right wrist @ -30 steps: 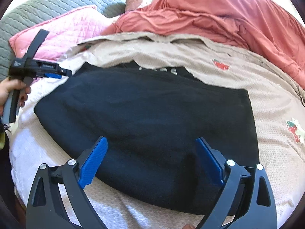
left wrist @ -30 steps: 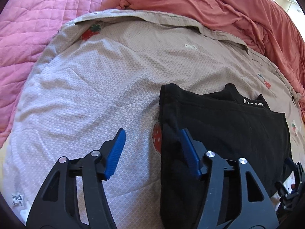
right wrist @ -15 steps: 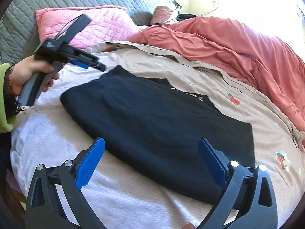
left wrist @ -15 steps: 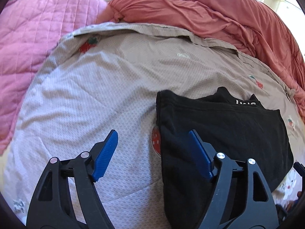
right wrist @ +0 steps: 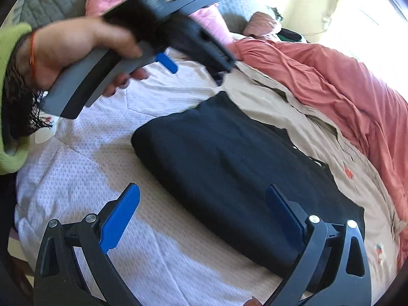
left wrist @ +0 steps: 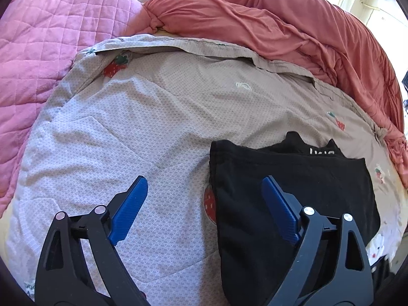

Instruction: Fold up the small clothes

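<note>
A folded black garment point(left wrist: 293, 183) lies flat on the beige strawberry-print sheet point(left wrist: 158, 117). My left gripper point(left wrist: 204, 199) hovers over the garment's left edge with its jaws opening. That edge sits between the blue pads point(left wrist: 130, 204) and neither pad presses on it. In the right wrist view the same garment point(right wrist: 229, 158) stretches away diagonally. My right gripper point(right wrist: 204, 204) stands wide open above its near edge, holding nothing. A hand point(right wrist: 76, 46) with a green sleeve holds the left gripper's grey handle point(right wrist: 84, 84) at the upper left.
A pink quilted pillow point(left wrist: 51, 38) lies at the left and a bunched coral duvet point(left wrist: 293, 25) runs along the back and right. A grey padded headboard point(right wrist: 51, 2) stands behind. The bed's edge drops off at the lower left point(right wrist: 15, 242).
The left jaws have spread wider over the garment's left edge. The right gripper has swung sideways toward the left hand, which now looms large. The garment has not moved.
</note>
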A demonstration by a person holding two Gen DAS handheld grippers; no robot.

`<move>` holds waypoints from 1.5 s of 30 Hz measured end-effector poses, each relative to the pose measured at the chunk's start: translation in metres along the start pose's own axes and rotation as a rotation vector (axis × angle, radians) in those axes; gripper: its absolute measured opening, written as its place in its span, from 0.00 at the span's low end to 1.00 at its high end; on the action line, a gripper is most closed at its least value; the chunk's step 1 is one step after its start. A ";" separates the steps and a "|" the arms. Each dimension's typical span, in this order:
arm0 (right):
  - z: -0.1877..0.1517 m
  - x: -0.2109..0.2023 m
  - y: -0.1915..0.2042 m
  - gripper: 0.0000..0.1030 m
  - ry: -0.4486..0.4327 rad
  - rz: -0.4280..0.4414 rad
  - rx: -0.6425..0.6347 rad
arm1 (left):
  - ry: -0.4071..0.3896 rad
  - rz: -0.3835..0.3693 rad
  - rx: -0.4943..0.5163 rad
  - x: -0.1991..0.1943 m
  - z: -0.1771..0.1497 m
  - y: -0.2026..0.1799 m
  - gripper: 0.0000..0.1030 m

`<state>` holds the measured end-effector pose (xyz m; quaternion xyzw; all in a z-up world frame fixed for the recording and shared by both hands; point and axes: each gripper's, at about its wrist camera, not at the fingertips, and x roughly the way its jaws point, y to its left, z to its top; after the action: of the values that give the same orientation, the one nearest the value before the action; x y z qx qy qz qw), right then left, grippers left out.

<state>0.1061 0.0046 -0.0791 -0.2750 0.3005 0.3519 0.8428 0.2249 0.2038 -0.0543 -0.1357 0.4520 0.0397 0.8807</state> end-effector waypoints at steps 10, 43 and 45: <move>0.010 0.038 0.020 0.95 0.053 -0.056 -0.070 | 0.090 -0.088 -0.108 0.025 0.001 0.020 0.82; 0.028 0.009 -0.013 0.09 -0.079 0.051 0.072 | 0.207 -0.602 -0.430 0.061 -0.023 0.012 0.18; 0.026 0.005 -0.016 0.09 -0.088 0.049 0.077 | 0.183 -0.615 -0.418 0.052 -0.020 0.008 0.15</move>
<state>0.1294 0.0146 -0.0609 -0.2193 0.2829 0.3724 0.8563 0.2387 0.2034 -0.1090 -0.4447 0.4492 -0.1472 0.7608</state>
